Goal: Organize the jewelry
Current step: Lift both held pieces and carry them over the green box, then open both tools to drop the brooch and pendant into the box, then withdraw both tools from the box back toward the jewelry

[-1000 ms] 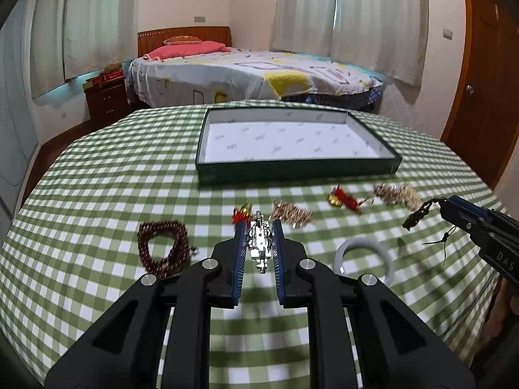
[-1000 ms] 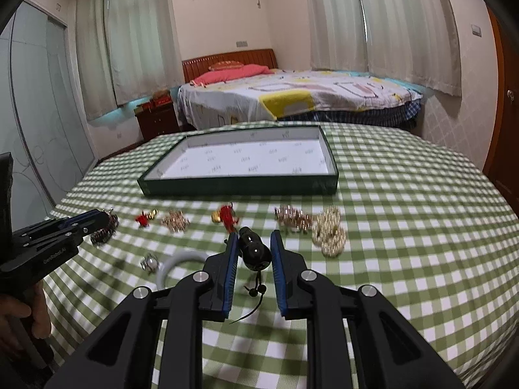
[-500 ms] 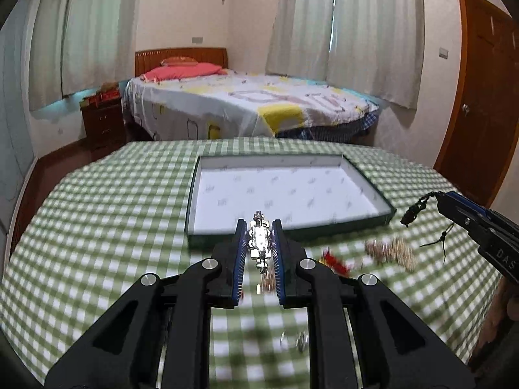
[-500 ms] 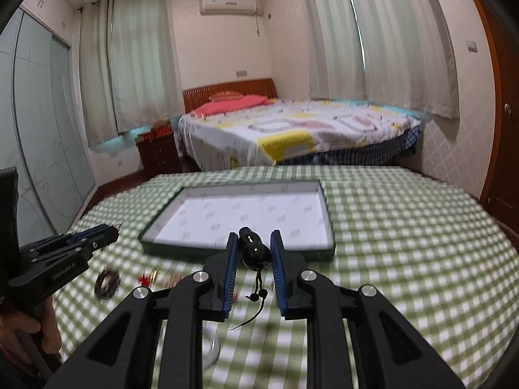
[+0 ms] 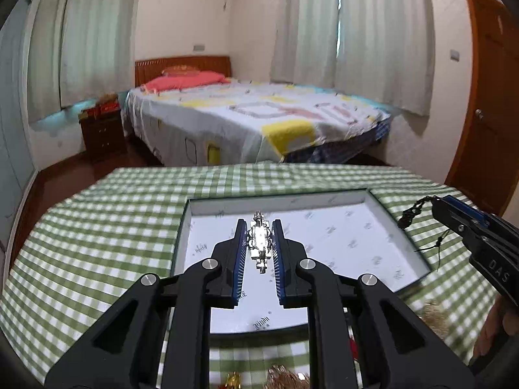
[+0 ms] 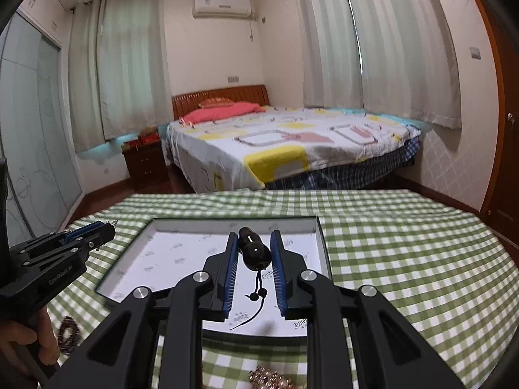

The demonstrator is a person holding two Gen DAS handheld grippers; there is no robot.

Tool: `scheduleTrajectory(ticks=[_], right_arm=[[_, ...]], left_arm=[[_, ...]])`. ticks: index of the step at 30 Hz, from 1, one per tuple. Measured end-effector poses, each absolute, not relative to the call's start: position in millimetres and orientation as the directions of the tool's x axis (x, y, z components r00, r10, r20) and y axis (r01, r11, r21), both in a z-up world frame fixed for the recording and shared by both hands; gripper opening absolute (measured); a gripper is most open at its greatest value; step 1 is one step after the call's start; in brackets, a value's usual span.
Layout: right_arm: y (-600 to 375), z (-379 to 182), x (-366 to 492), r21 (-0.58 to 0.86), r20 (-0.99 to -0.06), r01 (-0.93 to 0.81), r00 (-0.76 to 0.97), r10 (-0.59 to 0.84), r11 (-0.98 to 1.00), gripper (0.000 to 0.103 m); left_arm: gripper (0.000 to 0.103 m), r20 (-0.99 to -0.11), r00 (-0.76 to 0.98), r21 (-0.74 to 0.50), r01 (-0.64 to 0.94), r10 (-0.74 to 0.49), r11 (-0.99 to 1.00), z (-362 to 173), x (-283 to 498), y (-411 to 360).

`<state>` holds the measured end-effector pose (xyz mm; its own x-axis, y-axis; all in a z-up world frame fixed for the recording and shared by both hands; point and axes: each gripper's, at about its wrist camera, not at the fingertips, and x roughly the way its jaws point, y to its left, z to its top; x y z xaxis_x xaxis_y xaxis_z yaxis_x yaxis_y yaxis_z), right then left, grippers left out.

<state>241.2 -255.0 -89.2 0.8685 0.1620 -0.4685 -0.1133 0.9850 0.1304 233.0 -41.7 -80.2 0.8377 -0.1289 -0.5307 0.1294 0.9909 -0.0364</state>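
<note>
My left gripper (image 5: 258, 243) is shut on a silver brooch (image 5: 259, 243) and holds it above the green tray with a white liner (image 5: 356, 233). My right gripper (image 6: 254, 249) is shut on a dark bead pendant (image 6: 254, 251) with a black cord hanging down, above the same tray (image 6: 181, 249). The right gripper also shows at the right of the left wrist view (image 5: 467, 227), and the left gripper at the left of the right wrist view (image 6: 65, 246).
The round table has a green checked cloth (image 5: 97, 227). Gold pieces (image 5: 282, 377) and a red piece (image 5: 353, 347) lie in front of the tray. A dark red bead bracelet (image 6: 68, 337) and a gold chain (image 6: 269, 379) lie near the front. A bed (image 5: 259, 120) stands behind.
Both grippers have lifted from the cloth and moved forward over the tray, each still holding its piece. The loose jewelry has dropped to the bottom of the views.
</note>
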Motion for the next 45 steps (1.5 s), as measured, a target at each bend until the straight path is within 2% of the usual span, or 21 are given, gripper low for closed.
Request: scheduleTrajectory(ticks=[12,19,20,21,23,25,30,38,45], right_arm=[[-258,-142,288,0.117,-0.623,-0.079,0.771,0.135,0.990,0.021],[-256,-157,299,0.110,-0.686,-0.077,0.716,0.132,0.991,0.021],[-257,-158,300,0.114,-0.693,-0.077,0.708,0.135,0.990,0.021],[-258,-158,301,0.116,-0.694,-0.071,0.708,0.132,0.991,0.022],[-261,-159,301,0.120,-0.696,-0.064,0.706,0.131,0.991,0.027],[-263,-158,300,0.123,-0.694,-0.058,0.709,0.128,0.991,0.039],[-265,-149,290,0.122,-0.675,-0.060,0.727,0.127,0.991,0.040],[-262,-119,245,0.124,-0.612,-0.070,0.780,0.132,0.990,0.040],[-248,-107,191,0.088,-0.577,-0.090,0.808,0.124,0.992,0.044]], left_arm=[[0.016,-0.693,0.714,-0.062,0.076,-0.098,0.995,-144,290,-39],[0.017,-0.746,0.658,-0.078,0.067,-0.103,0.995,-161,298,-40],[0.023,-0.746,0.658,-0.082,0.064,-0.104,0.995,-161,298,-39],[0.033,-0.746,0.658,-0.085,0.061,-0.104,0.995,-161,299,-39],[0.049,-0.744,0.660,-0.087,0.054,-0.101,0.995,-161,299,-39],[0.050,-0.739,0.665,-0.094,0.056,-0.107,0.994,-159,297,-38],[0.061,-0.711,0.694,-0.097,0.063,-0.114,0.993,-144,285,-36],[0.061,-0.585,0.802,-0.081,0.091,-0.121,0.993,-102,221,-32],[0.062,-0.539,0.835,-0.074,0.085,-0.112,0.994,-91,167,-28]])
